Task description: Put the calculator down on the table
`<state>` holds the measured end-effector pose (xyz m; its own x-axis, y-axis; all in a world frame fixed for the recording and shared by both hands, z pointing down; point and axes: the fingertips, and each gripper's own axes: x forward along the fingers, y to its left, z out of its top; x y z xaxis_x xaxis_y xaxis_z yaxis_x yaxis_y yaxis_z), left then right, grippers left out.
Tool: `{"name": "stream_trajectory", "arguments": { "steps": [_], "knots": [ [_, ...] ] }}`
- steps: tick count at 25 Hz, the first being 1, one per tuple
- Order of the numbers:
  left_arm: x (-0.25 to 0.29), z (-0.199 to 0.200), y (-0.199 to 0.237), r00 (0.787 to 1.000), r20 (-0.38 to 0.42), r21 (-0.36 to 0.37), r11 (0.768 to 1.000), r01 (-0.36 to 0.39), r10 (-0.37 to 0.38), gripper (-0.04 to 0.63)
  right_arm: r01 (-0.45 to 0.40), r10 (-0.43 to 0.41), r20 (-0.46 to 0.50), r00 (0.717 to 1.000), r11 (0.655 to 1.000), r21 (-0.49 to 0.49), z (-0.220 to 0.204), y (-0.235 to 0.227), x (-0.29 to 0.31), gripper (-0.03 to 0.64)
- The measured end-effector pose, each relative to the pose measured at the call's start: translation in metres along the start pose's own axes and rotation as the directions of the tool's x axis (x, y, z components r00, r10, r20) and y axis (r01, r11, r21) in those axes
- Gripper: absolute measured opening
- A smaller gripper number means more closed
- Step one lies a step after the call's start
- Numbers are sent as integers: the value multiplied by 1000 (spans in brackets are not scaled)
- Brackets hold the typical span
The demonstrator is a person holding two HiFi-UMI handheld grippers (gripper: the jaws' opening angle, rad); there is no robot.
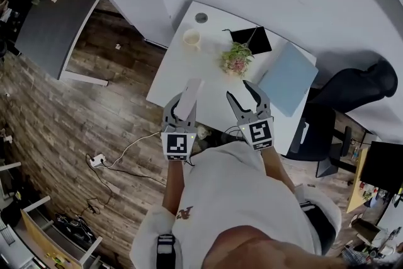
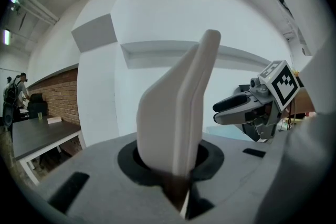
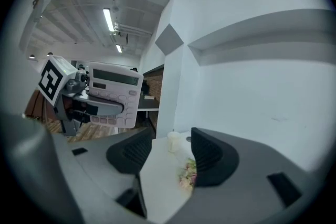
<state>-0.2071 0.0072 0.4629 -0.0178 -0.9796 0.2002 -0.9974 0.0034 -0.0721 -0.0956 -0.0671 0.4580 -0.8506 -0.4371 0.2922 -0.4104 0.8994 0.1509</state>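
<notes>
Our left gripper (image 1: 182, 104) has its jaws closed firmly on one end of the white calculator (image 2: 178, 113), which is in the air above the near edge of the white table (image 1: 170, 82). Our right gripper (image 3: 167, 152) is beside it, also above the table, with jaws wide apart and nothing between them.

The calculator (image 1: 191, 92) is white, with a grey display strip in the right gripper view. The left gripper (image 1: 184, 101) and right gripper (image 1: 240, 90) are grey with black inner faces. Each carries a cube of black-and-white square markers. The surface (image 1: 176, 75) is white. On it are a cream cup (image 1: 191, 38), a green and pink plant (image 1: 237, 60), a black slab (image 1: 252, 40) and a pale blue sheet (image 1: 288, 77). The floor (image 1: 75, 116) is brown wood planking.
</notes>
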Motion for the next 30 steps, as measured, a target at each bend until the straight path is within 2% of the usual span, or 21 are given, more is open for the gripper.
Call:
{"name": "stream_trajectory", "arguments": {
  "steps": [7, 19, 24, 30],
  "knots": [
    [34, -21, -15, 994, -94, -15, 999, 46, -47, 75, -12, 13, -22, 1000, 999, 47, -24, -29, 8, 236],
    [67, -54, -50, 967, -220, -49, 992, 119, -127, 75, -28, 33, -87, 996, 998, 59, -66, -52, 9, 233],
    [80, -72, -59, 945, -253, -78, 978, 193, -206, 75, 23, -12, -128, 992, 996, 82, -80, -60, 8, 233],
    [95, -92, -60, 906, -271, -136, 945, 298, -325, 75, 117, -94, -188, 978, 986, 115, -93, -61, 9, 232]
  ]
}}
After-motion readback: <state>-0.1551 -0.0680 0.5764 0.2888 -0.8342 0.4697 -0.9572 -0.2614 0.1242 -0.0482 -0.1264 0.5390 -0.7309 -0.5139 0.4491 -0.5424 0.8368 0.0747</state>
